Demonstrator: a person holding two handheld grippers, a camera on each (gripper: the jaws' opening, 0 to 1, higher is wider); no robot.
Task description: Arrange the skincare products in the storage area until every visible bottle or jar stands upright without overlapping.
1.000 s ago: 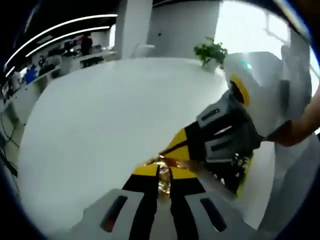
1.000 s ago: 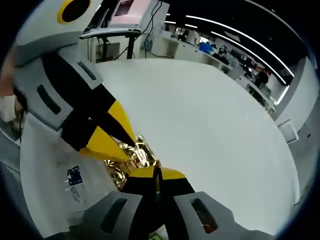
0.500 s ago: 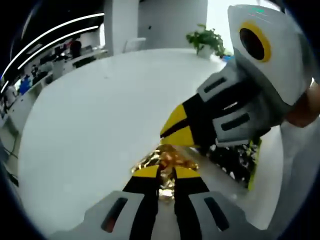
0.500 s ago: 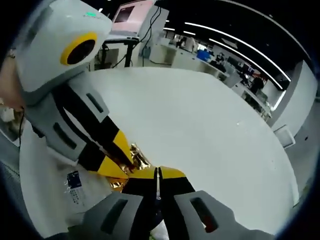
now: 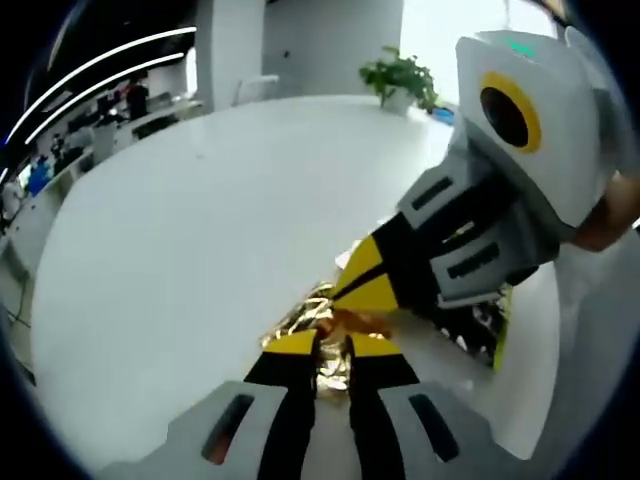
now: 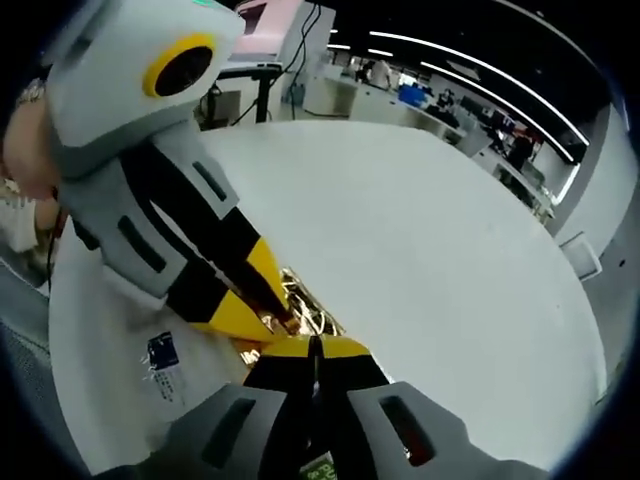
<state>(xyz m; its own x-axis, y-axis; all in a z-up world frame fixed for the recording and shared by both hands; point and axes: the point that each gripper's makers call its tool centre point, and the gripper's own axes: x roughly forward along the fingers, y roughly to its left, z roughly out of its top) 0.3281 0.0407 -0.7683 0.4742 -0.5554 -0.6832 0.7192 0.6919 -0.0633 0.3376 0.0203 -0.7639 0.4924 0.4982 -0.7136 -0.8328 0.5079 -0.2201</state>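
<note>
Hand-held grippers, left [image 5: 331,345] and right [image 6: 314,347], both pinching crinkled gold foil packet [image 5: 322,318] above white desk [image 5: 190,230].

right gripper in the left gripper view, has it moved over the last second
Yes. The right gripper has swung up toward the potted plant, its jaws closed on the gold foil packet.

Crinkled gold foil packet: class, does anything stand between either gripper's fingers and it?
Nothing visible does. The left gripper is shut on the crinkled gold foil packet, and the right gripper pinches the same packet from the other side, above the white table.
</note>
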